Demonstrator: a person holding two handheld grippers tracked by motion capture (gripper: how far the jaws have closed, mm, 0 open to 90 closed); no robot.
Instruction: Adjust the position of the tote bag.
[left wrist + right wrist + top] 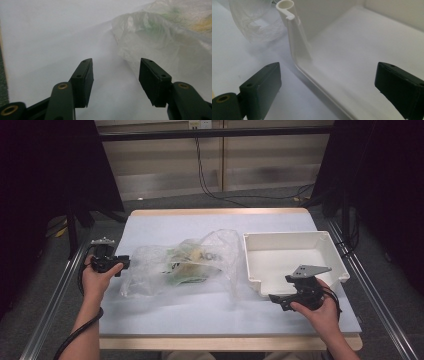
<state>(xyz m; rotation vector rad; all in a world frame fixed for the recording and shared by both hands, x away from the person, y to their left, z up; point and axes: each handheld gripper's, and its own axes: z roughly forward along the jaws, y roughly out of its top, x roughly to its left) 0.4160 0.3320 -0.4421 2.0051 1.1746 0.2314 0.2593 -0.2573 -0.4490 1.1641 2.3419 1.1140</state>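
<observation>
Lying mid-table, the clear plastic bag (180, 262) reaches toward the left edge, where the left gripper (116, 78) stands spread and empty beside it; the right gripper (328, 87) gapes over the white tray's (295, 242) near rim.

A table (165, 320) is seen from above. A plastic bag (180, 262) lies on the table, left of centre, with printed packets inside it. A tray (295, 257) stands on the table to the right of the bag, its left wall just beside the bag's right end. The left gripper (121, 263) is placed at the bag's left end, jaws apart, just short of the plastic. The right gripper (275, 300) is placed before the tray's near left corner, its jaws set either side of the near rim.
</observation>
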